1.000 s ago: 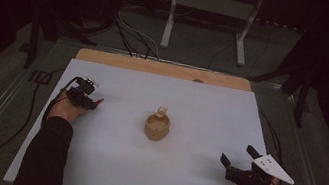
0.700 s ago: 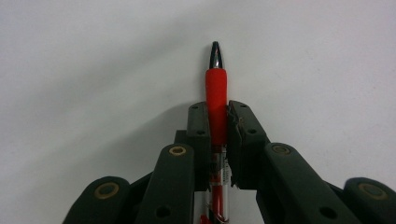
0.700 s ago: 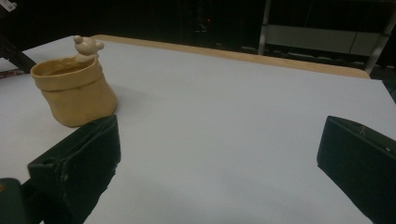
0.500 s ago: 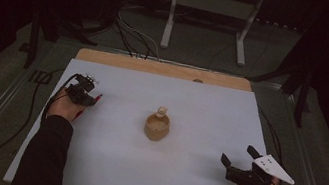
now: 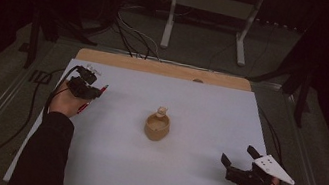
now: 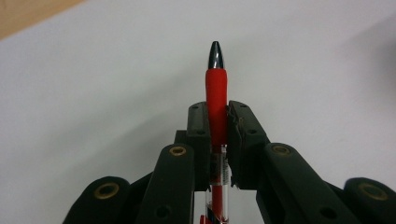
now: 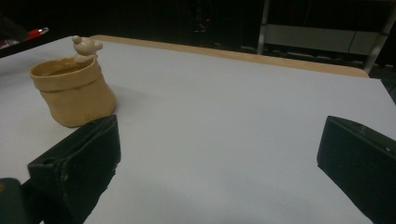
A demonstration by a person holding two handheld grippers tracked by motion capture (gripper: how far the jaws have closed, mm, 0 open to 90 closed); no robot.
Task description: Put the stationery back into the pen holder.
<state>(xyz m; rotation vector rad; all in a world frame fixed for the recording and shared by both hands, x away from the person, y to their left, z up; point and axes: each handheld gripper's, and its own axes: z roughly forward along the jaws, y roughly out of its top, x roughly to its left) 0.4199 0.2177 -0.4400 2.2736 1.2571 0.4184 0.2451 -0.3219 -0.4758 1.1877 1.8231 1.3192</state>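
Observation:
A red pen with a silver tip sticks out forward between the jaws of my left gripper, which is shut on it; its jaws have just been closing on the pen. In the high view that left gripper hovers over the left part of the white table, the pen pointing right. A tan clay pot with a small figure on its rim stands mid-table. My right gripper rests open near the front right edge, the pot off to its left, with nothing between its jaws.
A wooden strip borders the table's far edge. Behind it stand a metal stand and loose cables on the floor. A cable trails from the left gripper over the table's left side.
The left hand has risen and shifted slightly away from me with the red pen in its gripper. The right gripper and the pot have stayed put.

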